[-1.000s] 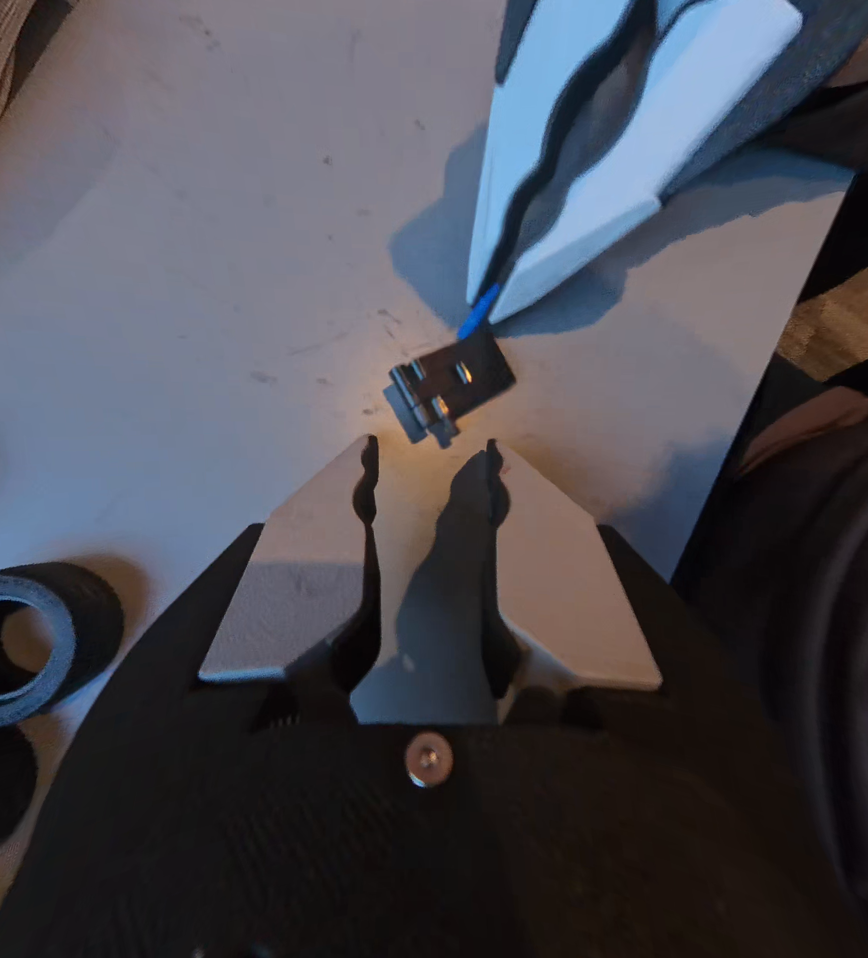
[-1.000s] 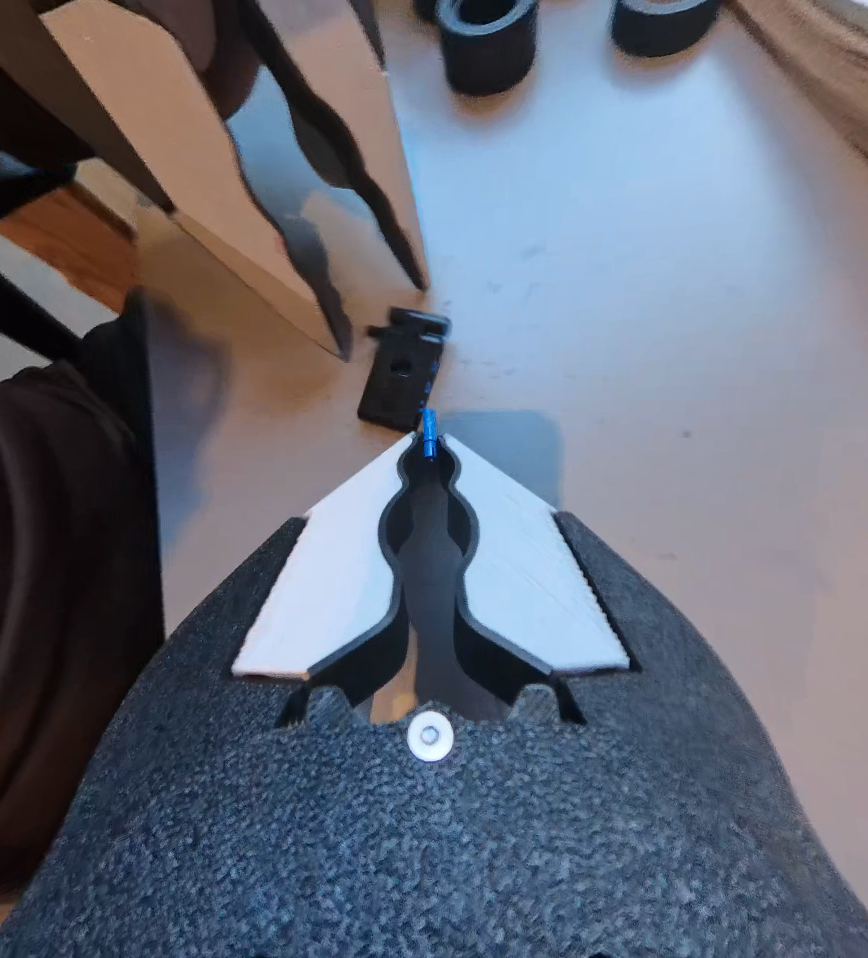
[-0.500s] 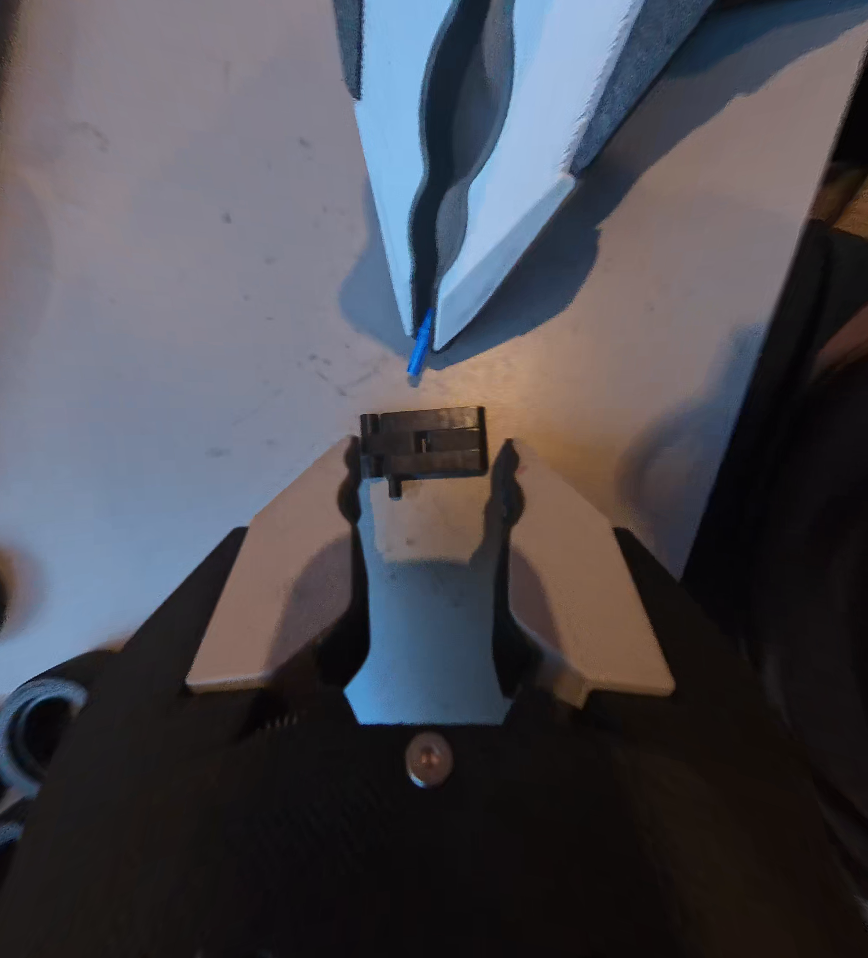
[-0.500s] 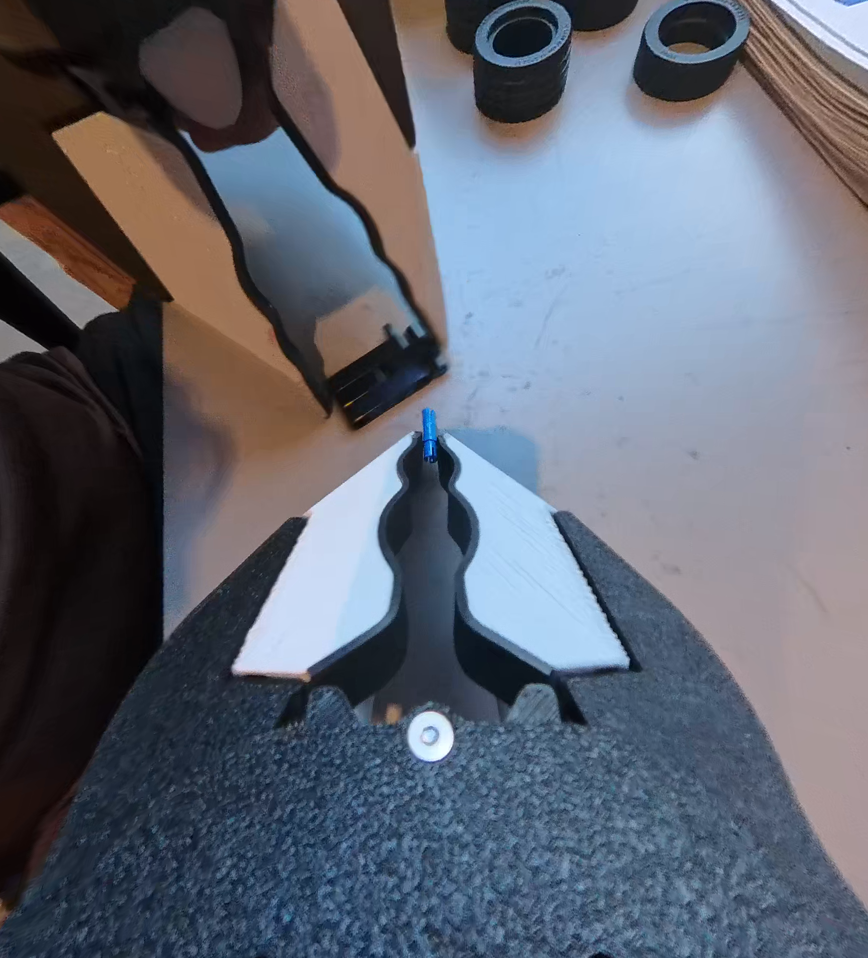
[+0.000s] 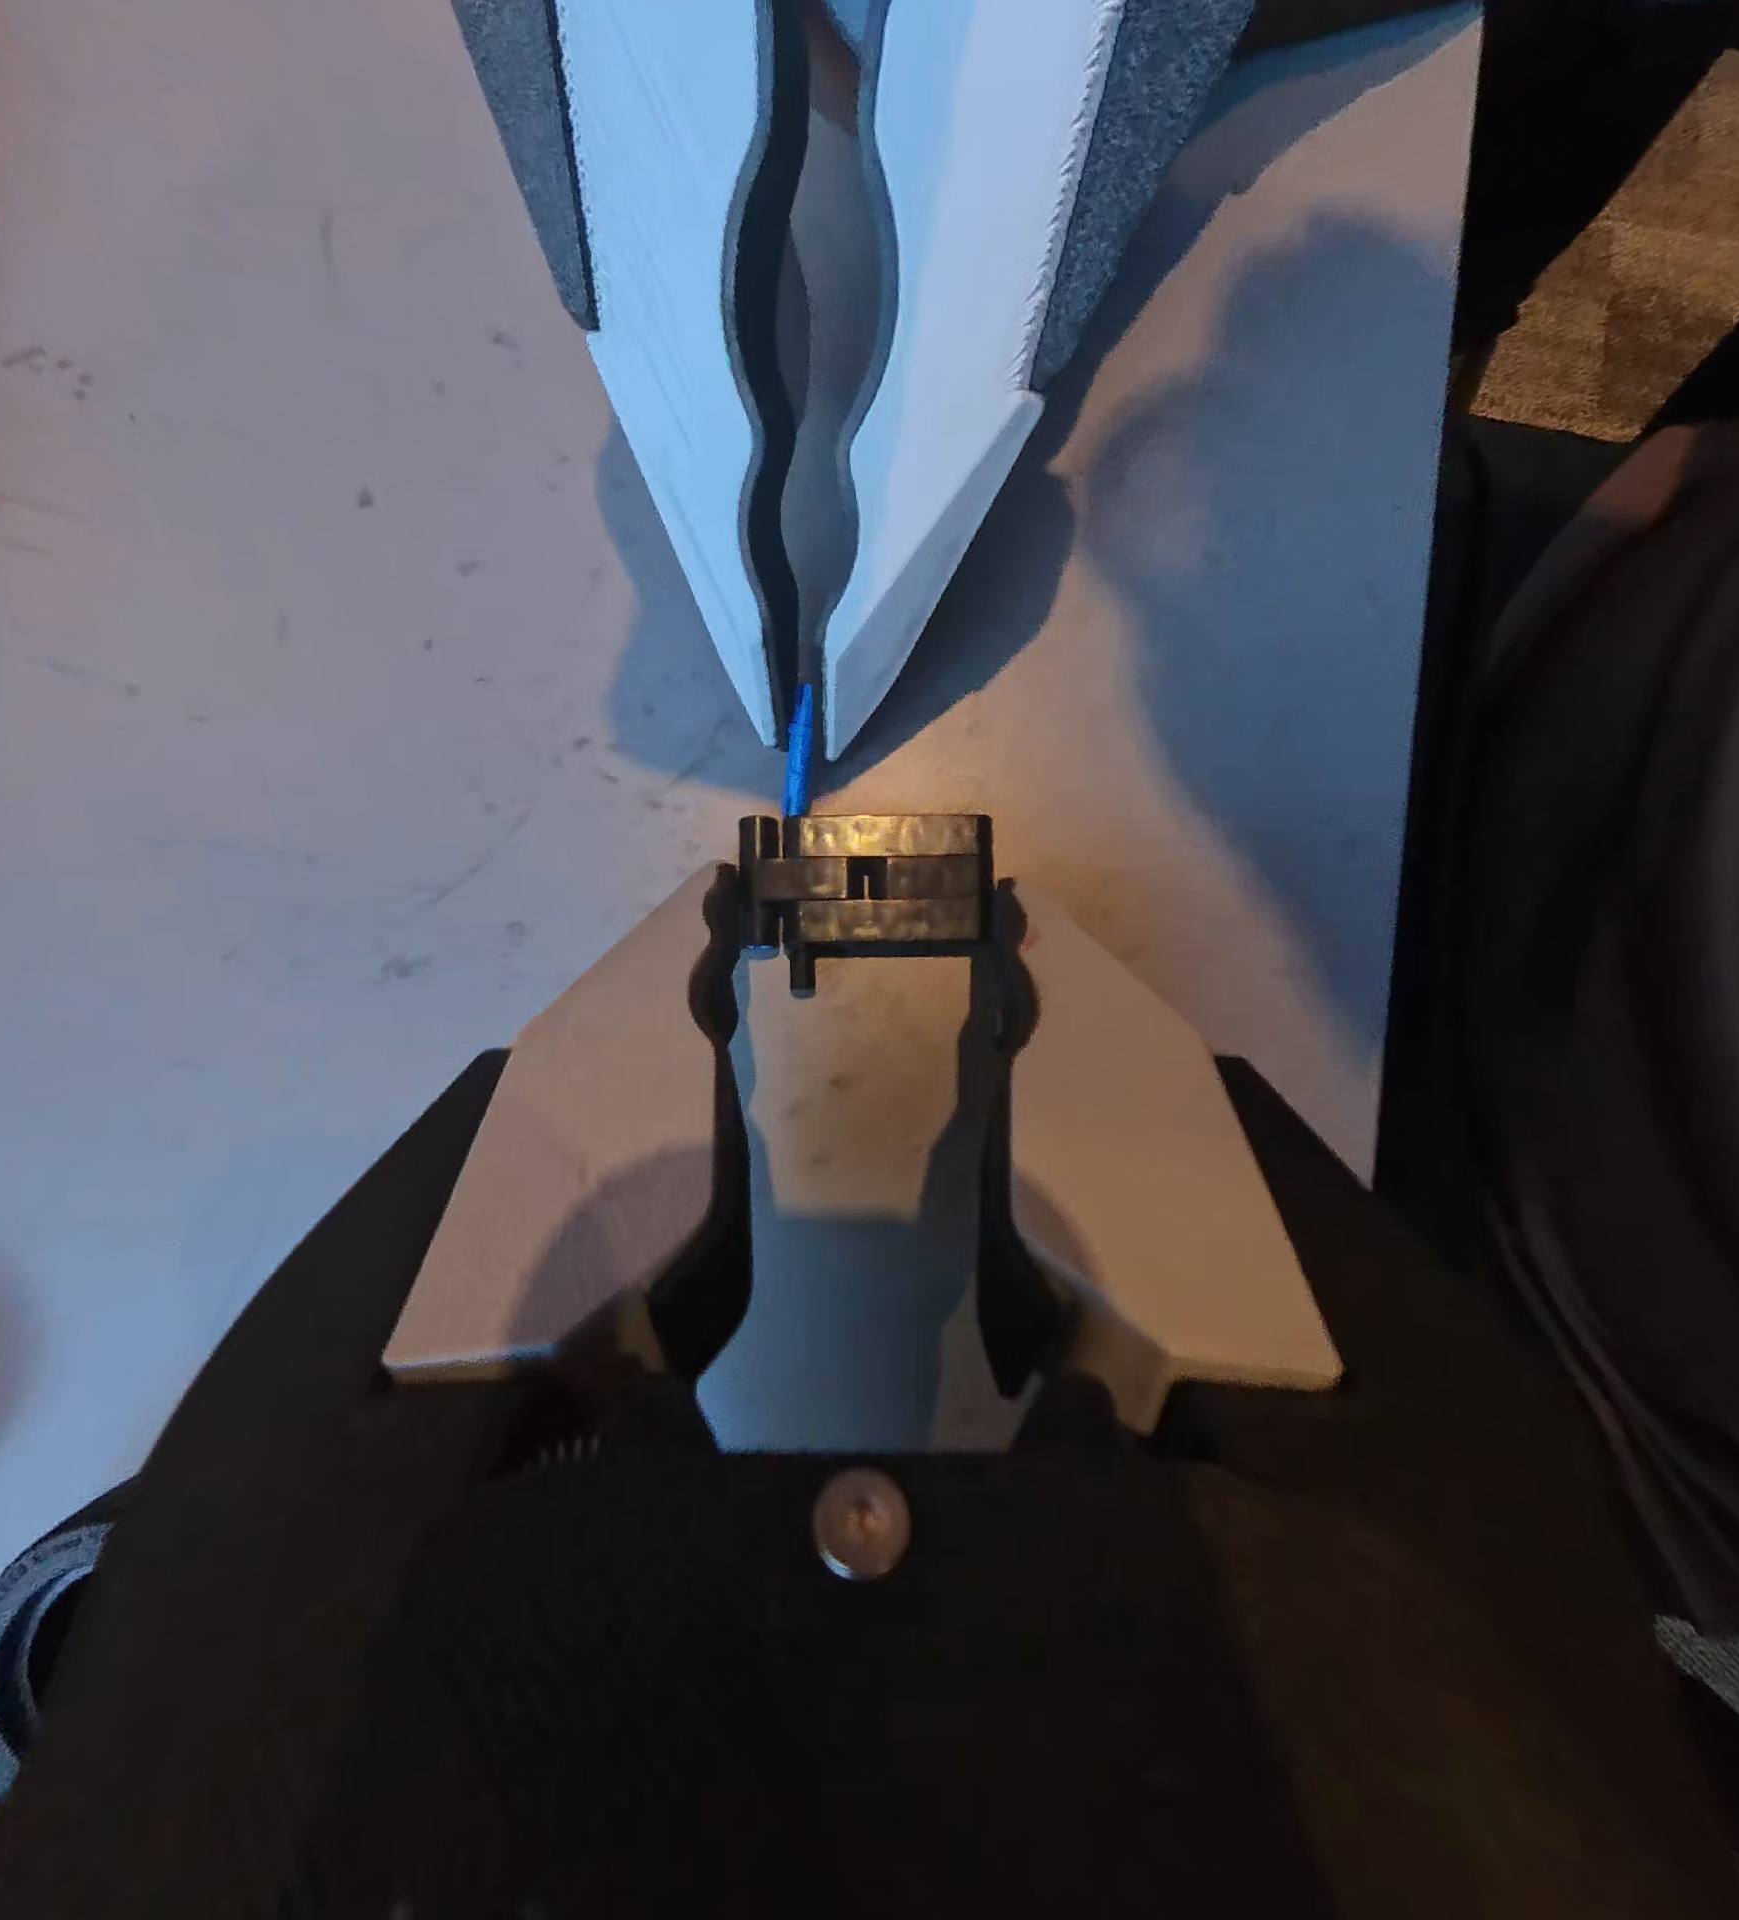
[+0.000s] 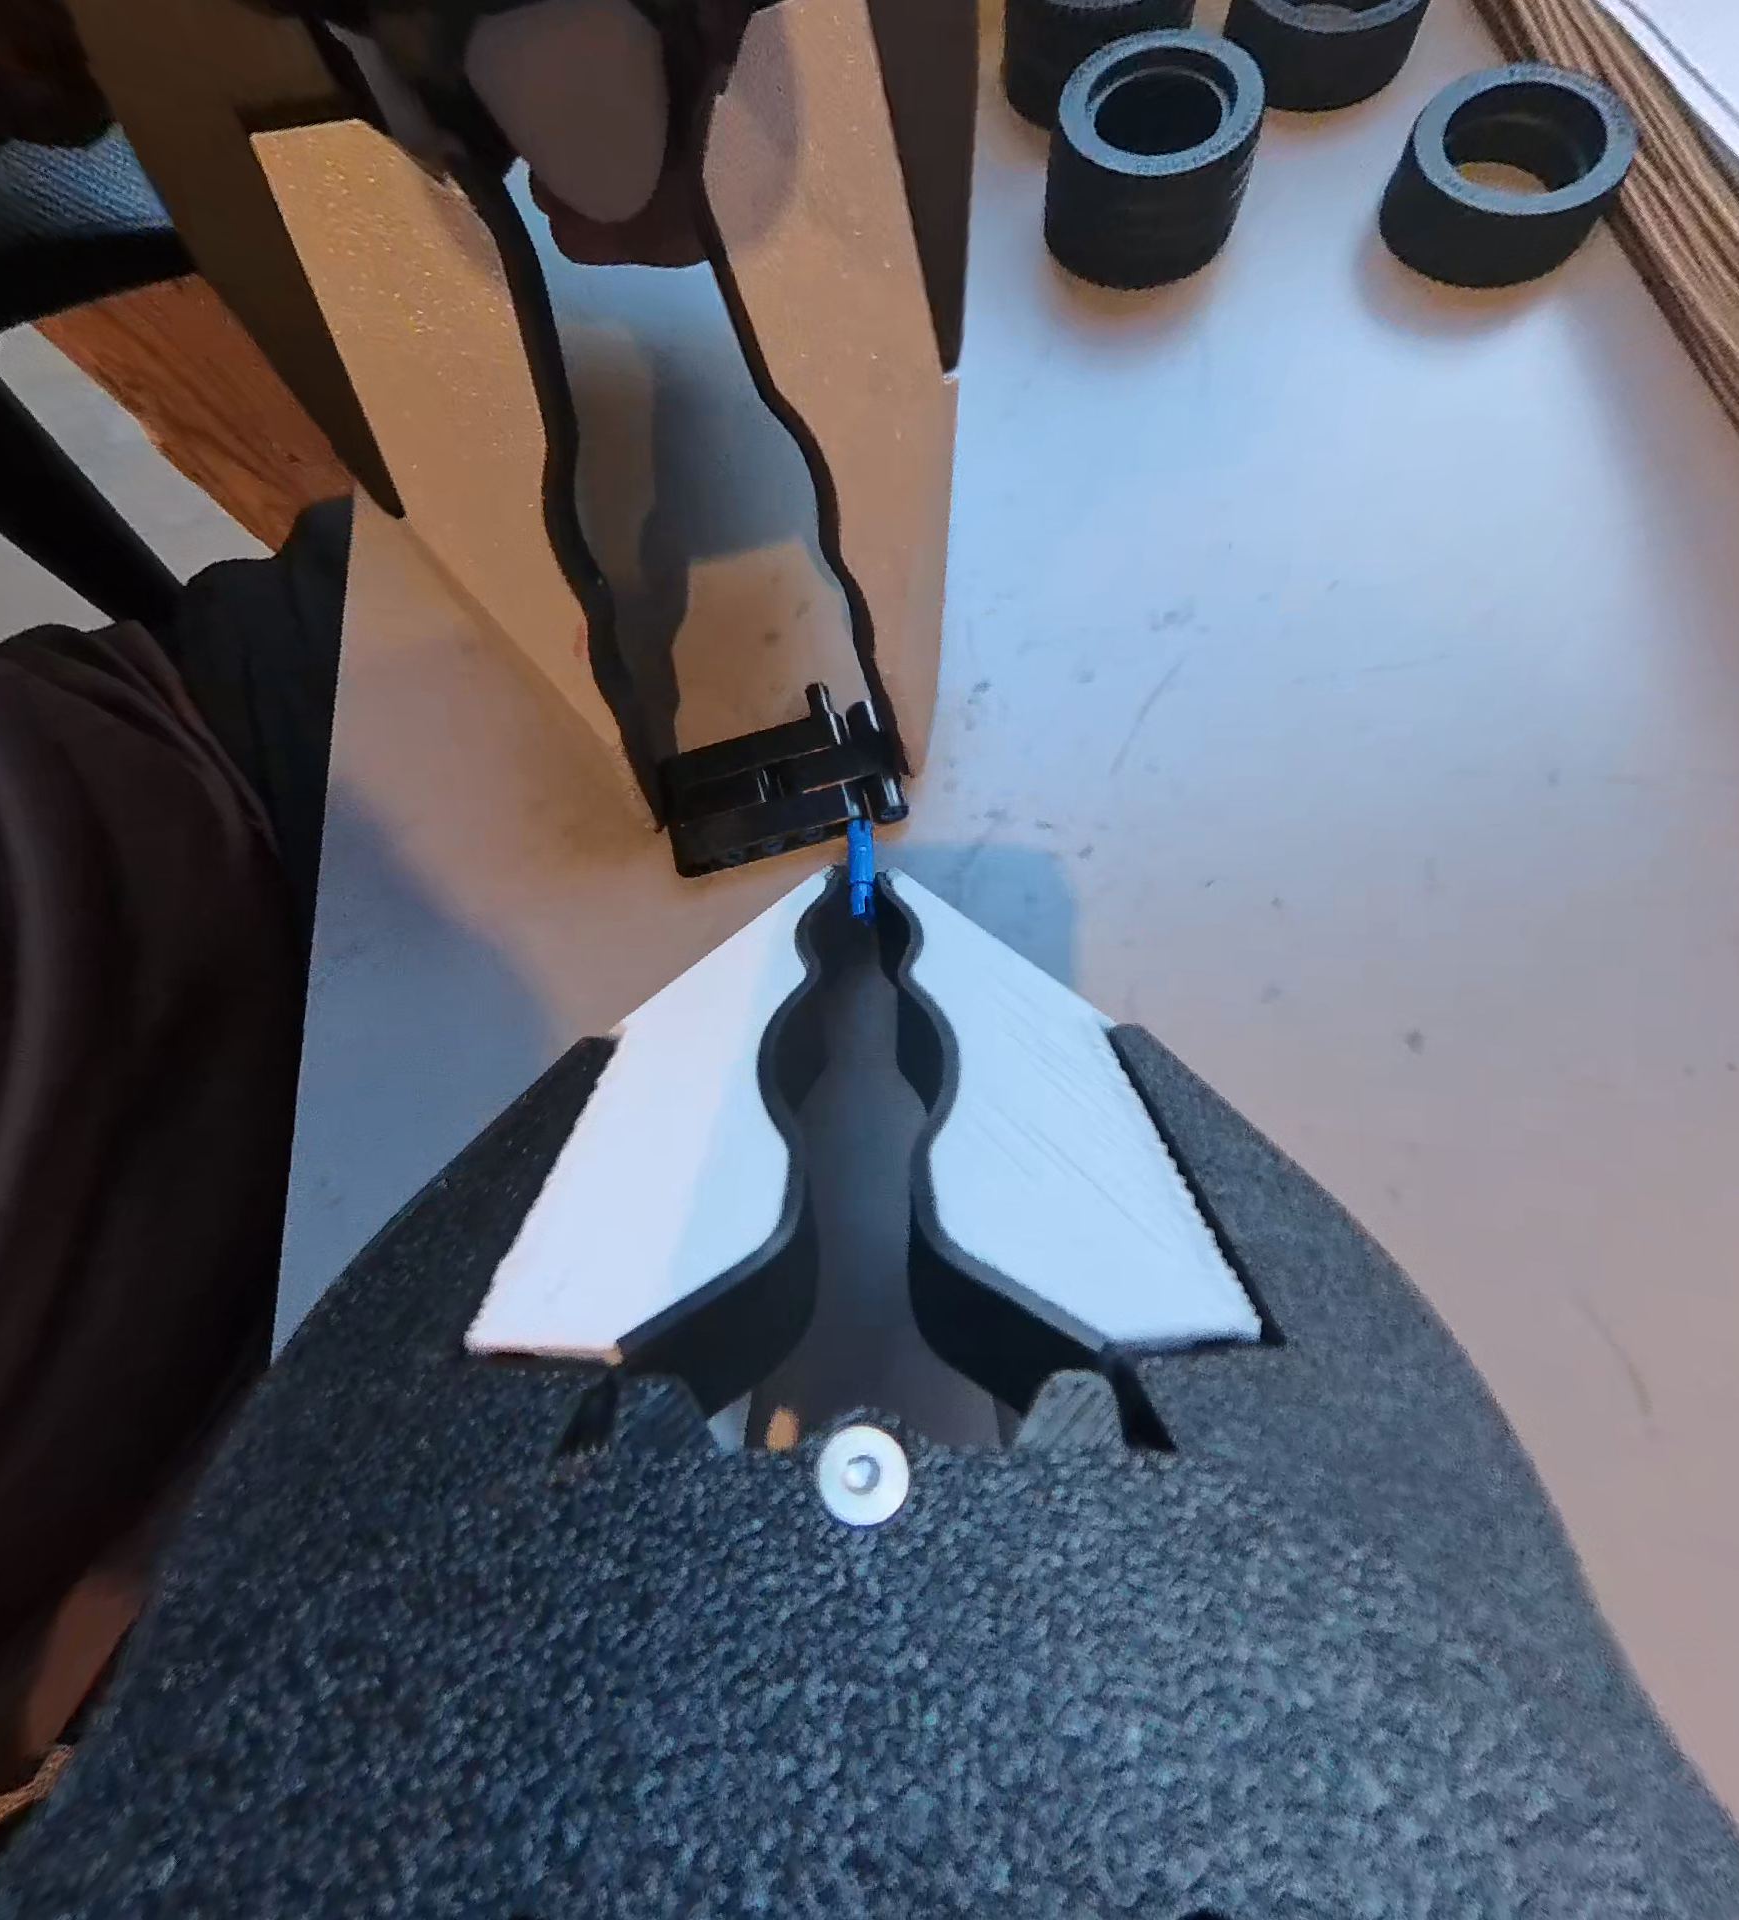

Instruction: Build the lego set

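Observation:
My left gripper (image 5: 865, 899) is shut on a small black lego assembly (image 5: 870, 883), gripping it by its two ends between the fingertips just above the white table (image 5: 221, 623). The assembly also shows in the right wrist view (image 6: 777, 790), held by the left gripper (image 6: 777, 774). My right gripper (image 6: 857, 883) is shut on a thin blue pin (image 6: 858, 868). The pin points at the assembly, and its tip touches the assembly's edge near one end. In the left wrist view the right gripper (image 5: 800, 727) comes in from above with the blue pin (image 5: 797, 753).
Several black rubber tyres (image 6: 1156, 156) stand at the far side of the table, with one (image 5: 13, 1662) at the lower left in the left wrist view. A printed booklet on a stack of brown sheets (image 6: 1696, 208) lies at the right. The table edge (image 5: 1416, 727) and a person's dark clothing (image 6: 65, 1039) are close by. My left and right fingertips are right by each other.
My left gripper closed on the black assembly that lay on the table and lifted it. My right gripper brought the blue pin up to the assembly's edge.

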A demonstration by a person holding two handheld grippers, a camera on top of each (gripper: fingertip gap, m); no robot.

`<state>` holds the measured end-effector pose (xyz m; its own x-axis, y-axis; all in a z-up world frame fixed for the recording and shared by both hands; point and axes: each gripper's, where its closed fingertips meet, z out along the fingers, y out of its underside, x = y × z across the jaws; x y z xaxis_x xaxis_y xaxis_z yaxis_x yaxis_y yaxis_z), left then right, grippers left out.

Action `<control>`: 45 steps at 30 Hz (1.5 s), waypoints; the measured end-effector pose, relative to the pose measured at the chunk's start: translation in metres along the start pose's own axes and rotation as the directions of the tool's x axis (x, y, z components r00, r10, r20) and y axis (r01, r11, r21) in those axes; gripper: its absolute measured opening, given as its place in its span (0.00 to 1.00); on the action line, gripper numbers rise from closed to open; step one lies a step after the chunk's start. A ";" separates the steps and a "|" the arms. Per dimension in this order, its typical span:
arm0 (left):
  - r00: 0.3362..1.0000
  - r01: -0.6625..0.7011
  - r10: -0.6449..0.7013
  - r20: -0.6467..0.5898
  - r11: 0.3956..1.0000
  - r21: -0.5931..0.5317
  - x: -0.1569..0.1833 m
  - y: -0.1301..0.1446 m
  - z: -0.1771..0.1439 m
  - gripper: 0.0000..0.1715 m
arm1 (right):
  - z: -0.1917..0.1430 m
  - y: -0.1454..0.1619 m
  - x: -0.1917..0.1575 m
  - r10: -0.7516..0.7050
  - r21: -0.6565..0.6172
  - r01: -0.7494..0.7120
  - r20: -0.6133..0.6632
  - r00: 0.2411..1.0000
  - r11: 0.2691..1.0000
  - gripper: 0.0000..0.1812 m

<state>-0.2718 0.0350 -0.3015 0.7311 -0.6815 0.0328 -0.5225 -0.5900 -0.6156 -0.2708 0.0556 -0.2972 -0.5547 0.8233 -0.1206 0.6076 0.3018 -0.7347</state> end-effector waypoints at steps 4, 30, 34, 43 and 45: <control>1.000 -0.007 0.007 -0.016 1.000 0.028 0.000 0.000 0.000 0.27 | 0.000 0.000 0.000 -0.034 0.005 0.034 -0.015 0.999 0.999 0.02; 0.994 -0.037 0.049 -0.095 0.992 0.124 -0.001 0.005 -0.005 0.27 | 0.010 -0.003 -0.005 -0.200 -0.032 0.201 0.038 0.979 0.979 0.02; 0.998 -0.005 0.013 -0.061 0.991 0.133 -0.001 0.006 -0.005 0.27 | 0.012 -0.005 -0.004 -0.104 -0.035 0.106 0.040 0.994 0.994 0.02; 0.998 -0.023 0.032 -0.061 0.990 0.142 0.000 0.007 -0.006 0.27 | 0.013 -0.006 -0.006 -0.247 -0.027 0.251 0.108 0.963 0.968 0.02; 0.996 -0.040 0.051 -0.075 0.989 0.142 0.000 0.007 -0.006 0.27 | 0.013 -0.006 -0.007 -0.279 -0.022 0.283 0.111 0.954 0.959 0.02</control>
<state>-0.2786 0.0280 -0.3010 0.6684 -0.7414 0.0597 -0.4840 -0.4945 -0.7220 -0.2784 0.0419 -0.3008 -0.7621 0.6473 0.0157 0.4377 0.5329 -0.7242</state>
